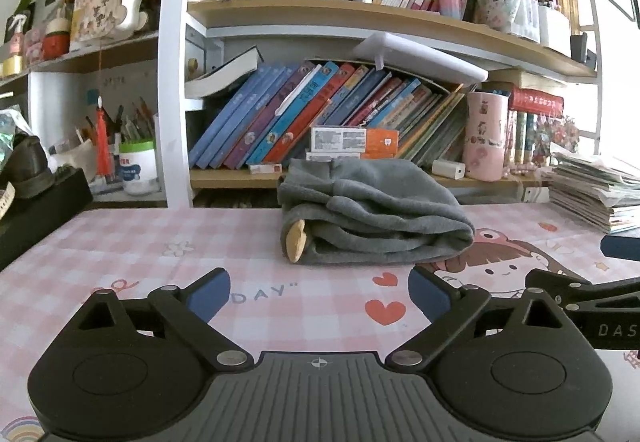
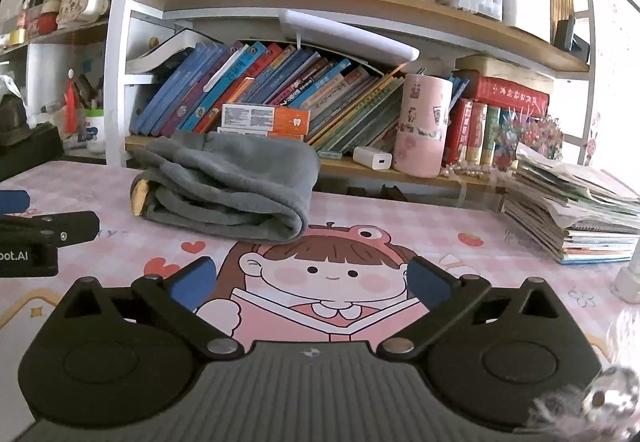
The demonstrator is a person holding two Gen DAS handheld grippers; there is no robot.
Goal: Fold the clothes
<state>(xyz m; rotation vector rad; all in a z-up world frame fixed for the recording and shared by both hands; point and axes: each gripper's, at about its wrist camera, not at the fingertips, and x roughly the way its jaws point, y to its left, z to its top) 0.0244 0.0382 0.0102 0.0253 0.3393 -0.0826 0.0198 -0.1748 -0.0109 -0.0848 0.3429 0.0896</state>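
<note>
**A:** Left gripper [image 1: 319, 292], entry one?

**B:** Jaws spread wide, nothing between them. Blue pads [image 1: 208, 296] angled outward at ten and two o'clock from the black body. Tilted slightly downward, nose toward twelve.

**A:** Right gripper [image 2: 310, 284]?

**B:** Same pose: jaws wide apart and empty, blue pads [image 2: 428, 282] splayed, tipped a little downward toward twelve.

**A:** Relative placement?

**B:** Side by side, apart. From the left one's view, the right gripper's black finger enters at three o'clock; from the right one's view, the left shows at nine o'clock.
</note>
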